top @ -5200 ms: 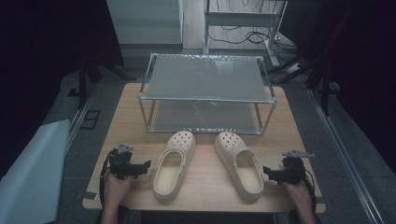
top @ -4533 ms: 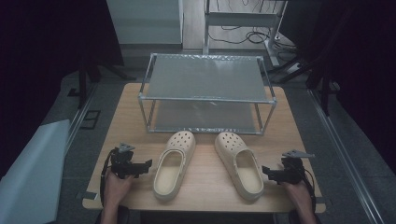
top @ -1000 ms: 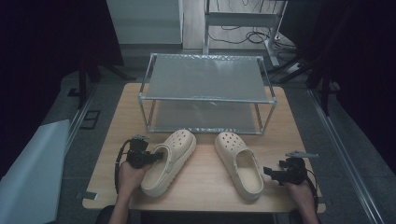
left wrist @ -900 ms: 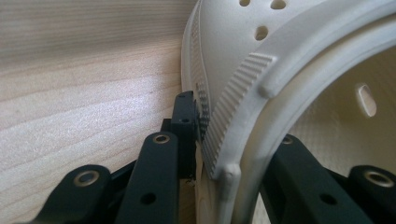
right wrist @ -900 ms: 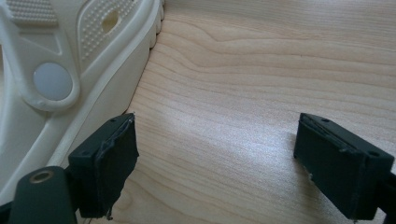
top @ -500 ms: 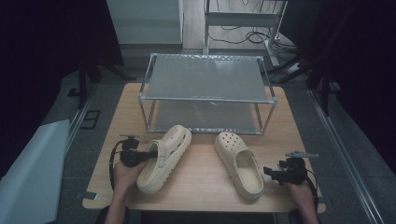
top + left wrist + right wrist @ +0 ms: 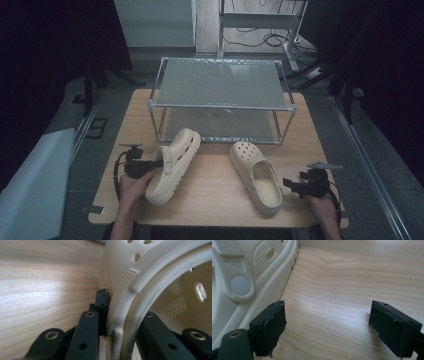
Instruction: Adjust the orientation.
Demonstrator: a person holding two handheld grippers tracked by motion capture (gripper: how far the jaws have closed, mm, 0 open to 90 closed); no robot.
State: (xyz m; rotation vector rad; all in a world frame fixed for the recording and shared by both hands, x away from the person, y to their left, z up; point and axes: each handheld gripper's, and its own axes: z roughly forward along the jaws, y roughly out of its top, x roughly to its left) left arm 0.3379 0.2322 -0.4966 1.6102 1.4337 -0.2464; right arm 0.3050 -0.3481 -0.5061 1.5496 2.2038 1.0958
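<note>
While the left gripper jaws pinch the left clog's side wall, right gripper jaws stand released.

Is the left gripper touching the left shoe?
Touching. The left gripper view shows the left gripper with its jaws clamped on the side wall of the left shoe.

My left tool is clamped tight, forearm reaching forward; my right tool rests low, jaws wide apart.

Probably a lab: dark curtains, loose cables, wooden table.
</note>
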